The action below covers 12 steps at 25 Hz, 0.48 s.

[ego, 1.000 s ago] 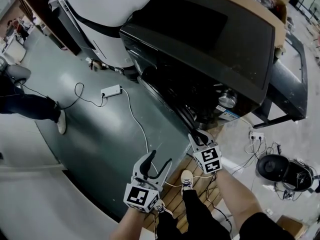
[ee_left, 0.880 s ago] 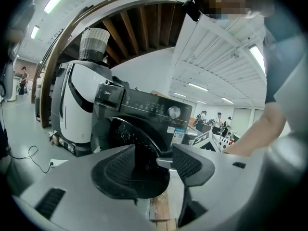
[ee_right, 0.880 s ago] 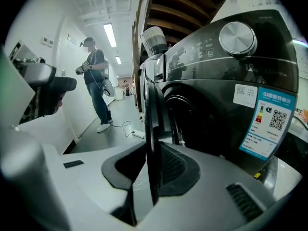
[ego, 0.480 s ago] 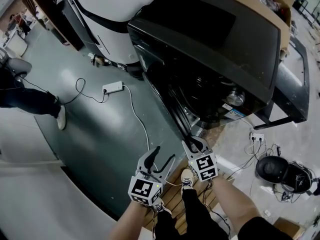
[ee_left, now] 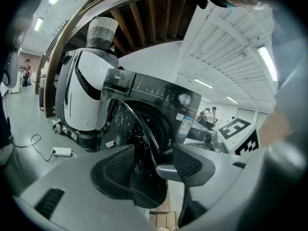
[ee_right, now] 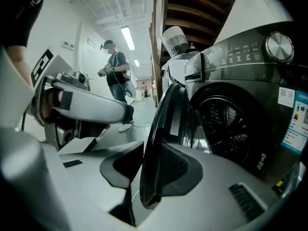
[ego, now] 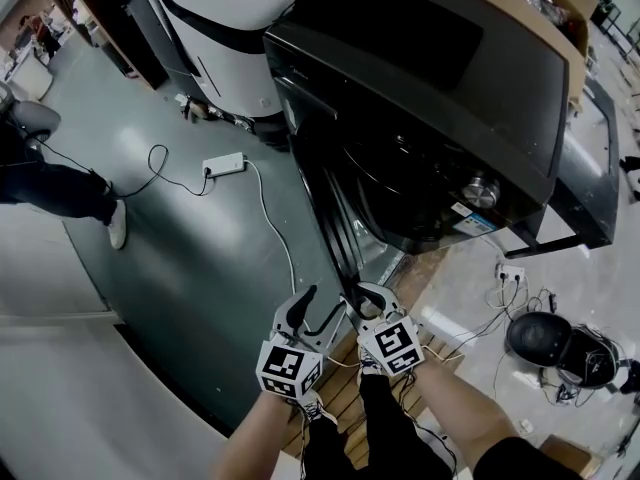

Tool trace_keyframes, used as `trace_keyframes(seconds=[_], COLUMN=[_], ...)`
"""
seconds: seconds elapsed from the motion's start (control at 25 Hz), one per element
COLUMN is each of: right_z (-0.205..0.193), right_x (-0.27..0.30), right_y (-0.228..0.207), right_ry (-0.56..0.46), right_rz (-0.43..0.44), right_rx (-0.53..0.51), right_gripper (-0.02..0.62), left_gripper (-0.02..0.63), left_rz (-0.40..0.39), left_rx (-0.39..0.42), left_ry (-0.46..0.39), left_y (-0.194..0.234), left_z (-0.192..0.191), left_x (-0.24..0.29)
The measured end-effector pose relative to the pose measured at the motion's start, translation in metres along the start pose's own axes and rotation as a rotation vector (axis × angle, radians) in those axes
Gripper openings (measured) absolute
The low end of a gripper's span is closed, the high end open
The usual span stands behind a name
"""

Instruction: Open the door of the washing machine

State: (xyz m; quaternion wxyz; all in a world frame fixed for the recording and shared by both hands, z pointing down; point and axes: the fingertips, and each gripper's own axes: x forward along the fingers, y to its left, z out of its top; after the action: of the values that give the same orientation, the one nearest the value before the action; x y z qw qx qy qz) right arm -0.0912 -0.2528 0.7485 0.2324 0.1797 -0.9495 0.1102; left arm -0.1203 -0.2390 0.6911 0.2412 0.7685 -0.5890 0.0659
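The dark front-loading washing machine [ego: 430, 78] stands ahead with its round door [ego: 335, 223] swung well out, so the steel drum [ee_right: 231, 124] shows. My right gripper [ego: 360, 293] is at the door's lower free edge. In the right gripper view the door rim [ee_right: 159, 129] runs between the jaws of that gripper [ee_right: 149, 165], which are opening and no longer clamp it. My left gripper [ego: 318, 313] hovers just to the left, open and empty. In the left gripper view the door [ee_left: 137, 143] lies beyond the left gripper [ee_left: 154, 165].
A white appliance [ego: 230, 28] stands left of the machine. A power strip [ego: 223, 165] with its cable lies on the green floor, and a person's leg [ego: 60, 193] is at the far left. Wooden slats [ego: 340, 388] lie underfoot. A dark headset [ego: 545, 338] and cables lie at the right.
The right gripper has moved left, and the door has swung wider open with it. Its jaws have spread. The left gripper has sunk and now sits close beside the right one.
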Motion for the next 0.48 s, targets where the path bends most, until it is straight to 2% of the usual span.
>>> trace_keyframes(seconds=[0.2, 0.48], right_z=[-0.002, -0.006], right_x=[-0.008, -0.017], right_y=[0.017, 0.01], right_ry=[-0.013, -0.016], right_rz=[0.05, 0.018], right_rx=[-0.004, 0.032], right_gripper=[0.135, 0.135], left_gripper=[0.25, 0.25], left_rz=[0.026, 0.091], left_rx=[0.001, -0.01], left_ry=[0.015, 0.05], left_y=[0.015, 0.045], left_z=[-0.012, -0.028], left_x=[-0.001, -0.012])
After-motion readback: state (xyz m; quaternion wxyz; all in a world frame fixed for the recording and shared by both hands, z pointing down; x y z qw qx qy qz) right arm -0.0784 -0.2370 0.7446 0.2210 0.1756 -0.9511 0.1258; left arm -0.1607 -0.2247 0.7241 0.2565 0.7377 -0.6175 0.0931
